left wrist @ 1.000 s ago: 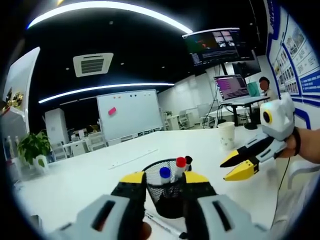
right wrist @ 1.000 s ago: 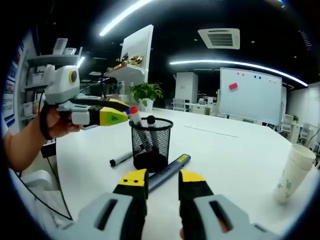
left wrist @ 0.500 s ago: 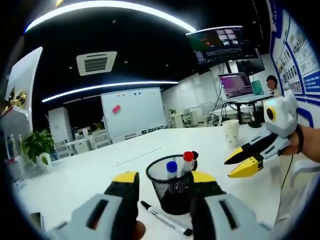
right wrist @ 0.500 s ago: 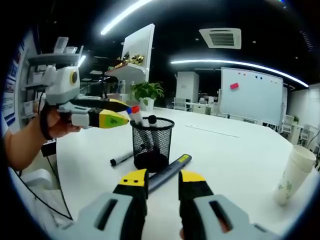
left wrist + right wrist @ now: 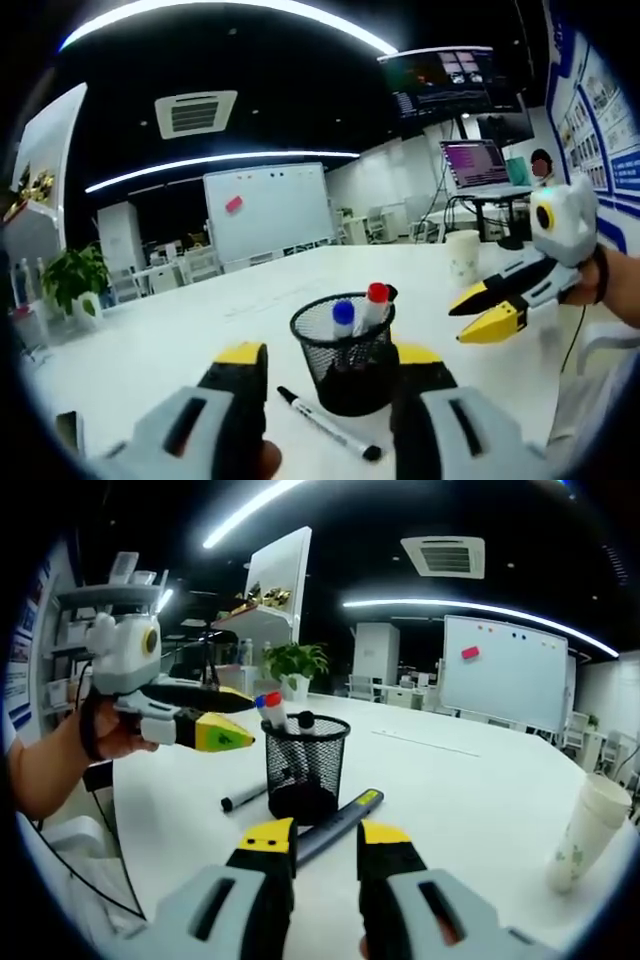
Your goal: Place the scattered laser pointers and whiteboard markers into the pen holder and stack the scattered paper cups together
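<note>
Left tongs (image 5: 325, 362), spread and empty, have been drawn back from the holder (image 5: 344, 362); a marker drop-off is judged complete. Right tongs (image 5: 325, 842) are held spread, empty. Blue- and red-capped markers (image 5: 374, 305) stand in the mesh holder; a black marker (image 5: 328, 425) and laser pointer (image 5: 338, 821) lie on the bench (image 5: 480, 790) beside it, cups (image 5: 585, 832) well apart.

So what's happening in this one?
A person is tidying a white table with two handheld grippers. The left gripper and right gripper both hover open and empty. The mesh pen holder already holds a blue-capped, a red-capped and a black marker. A black marker and a laser pointer lie beside it; paper cups stand stacked.
</note>
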The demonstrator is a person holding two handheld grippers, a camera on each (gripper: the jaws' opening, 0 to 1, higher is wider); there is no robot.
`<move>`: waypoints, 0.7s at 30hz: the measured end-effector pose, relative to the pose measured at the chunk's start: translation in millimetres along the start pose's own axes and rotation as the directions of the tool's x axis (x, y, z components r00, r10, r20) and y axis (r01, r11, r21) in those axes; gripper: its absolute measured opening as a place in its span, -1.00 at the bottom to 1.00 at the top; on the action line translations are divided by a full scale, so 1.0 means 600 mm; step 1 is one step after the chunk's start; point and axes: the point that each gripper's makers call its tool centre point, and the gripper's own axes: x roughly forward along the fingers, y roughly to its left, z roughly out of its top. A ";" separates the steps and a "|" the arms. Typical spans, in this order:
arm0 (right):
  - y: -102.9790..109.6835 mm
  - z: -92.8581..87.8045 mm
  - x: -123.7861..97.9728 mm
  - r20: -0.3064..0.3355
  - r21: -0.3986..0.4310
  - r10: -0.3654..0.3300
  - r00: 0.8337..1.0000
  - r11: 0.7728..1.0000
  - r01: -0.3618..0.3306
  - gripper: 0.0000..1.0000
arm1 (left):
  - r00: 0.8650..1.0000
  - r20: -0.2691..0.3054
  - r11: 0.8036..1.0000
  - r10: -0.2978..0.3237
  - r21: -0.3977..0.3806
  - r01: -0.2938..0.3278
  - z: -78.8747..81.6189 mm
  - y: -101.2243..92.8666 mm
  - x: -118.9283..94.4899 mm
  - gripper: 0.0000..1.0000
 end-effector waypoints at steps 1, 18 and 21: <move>0.001 0.000 0.000 0.000 0.000 0.000 1.000 1.000 0.000 -0.52 | 1.000 -0.025 1.000 0.009 -0.006 -0.009 -0.009 0.003 0.002 0.03; 0.004 -0.002 0.000 0.000 0.002 0.002 1.000 1.000 -0.002 -0.52 | 0.996 -0.089 0.999 0.017 -0.030 -0.020 -0.045 0.004 0.007 0.06; 0.001 -0.004 0.002 -0.001 0.005 0.000 1.000 1.000 0.000 -0.52 | 0.995 -0.096 0.999 0.028 -0.040 -0.032 -0.050 0.011 0.009 0.06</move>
